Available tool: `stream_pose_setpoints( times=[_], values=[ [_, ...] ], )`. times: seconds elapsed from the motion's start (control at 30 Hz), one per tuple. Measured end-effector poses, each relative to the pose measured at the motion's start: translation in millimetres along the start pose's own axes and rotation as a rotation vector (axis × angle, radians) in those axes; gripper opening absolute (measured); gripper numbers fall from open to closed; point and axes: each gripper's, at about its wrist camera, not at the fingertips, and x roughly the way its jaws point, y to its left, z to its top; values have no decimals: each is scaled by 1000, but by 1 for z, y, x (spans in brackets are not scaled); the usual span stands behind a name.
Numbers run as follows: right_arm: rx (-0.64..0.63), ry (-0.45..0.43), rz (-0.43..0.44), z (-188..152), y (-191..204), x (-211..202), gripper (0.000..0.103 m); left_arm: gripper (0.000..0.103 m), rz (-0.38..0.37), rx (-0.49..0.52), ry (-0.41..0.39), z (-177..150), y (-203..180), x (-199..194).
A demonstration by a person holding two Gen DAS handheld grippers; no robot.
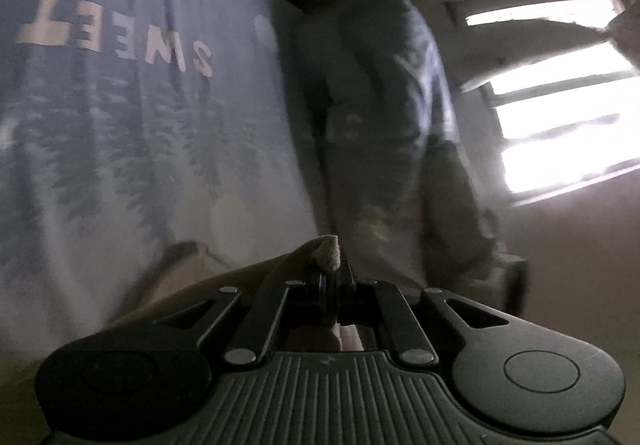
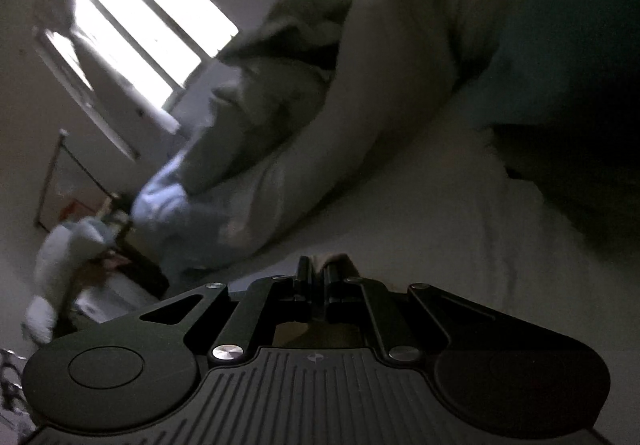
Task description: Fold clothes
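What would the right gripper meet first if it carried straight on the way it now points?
Probably the pile of bedding heaped on the white sheet ahead. The right gripper is shut, apparently on a bit of cloth, and aims slightly downward, so it might graze the sheet first; blur leaves depth unclear.

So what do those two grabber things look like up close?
Both look alike. The left gripper is matte black, with a ribbed dark grey plate at the back, a raised round disc on each side, and flat black link bars pinned with shiny silver rivets. Two slim black fingers stick out at the front. The right gripper has the same shape and colours. No cables or sleeves show.
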Motion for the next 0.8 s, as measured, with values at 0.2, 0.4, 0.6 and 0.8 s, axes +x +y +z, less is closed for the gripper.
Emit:
stream_pose_setpoints(
  times=[0.2,0.4,0.6,0.8],
  values=[
    [-9,78,-70,10,-27,106,6,8,88,35,15,10,4,83],
    [-19,156,-147,1,-57,177,6,8,181,82,48,12,18,147],
    [-58,224,-194,-13,-68,220,7,9,195,130,86,8,33,171],
    [-112,210,-229,-17,-55,225,43,50,92,132,123,7,45,160]
  ],
)
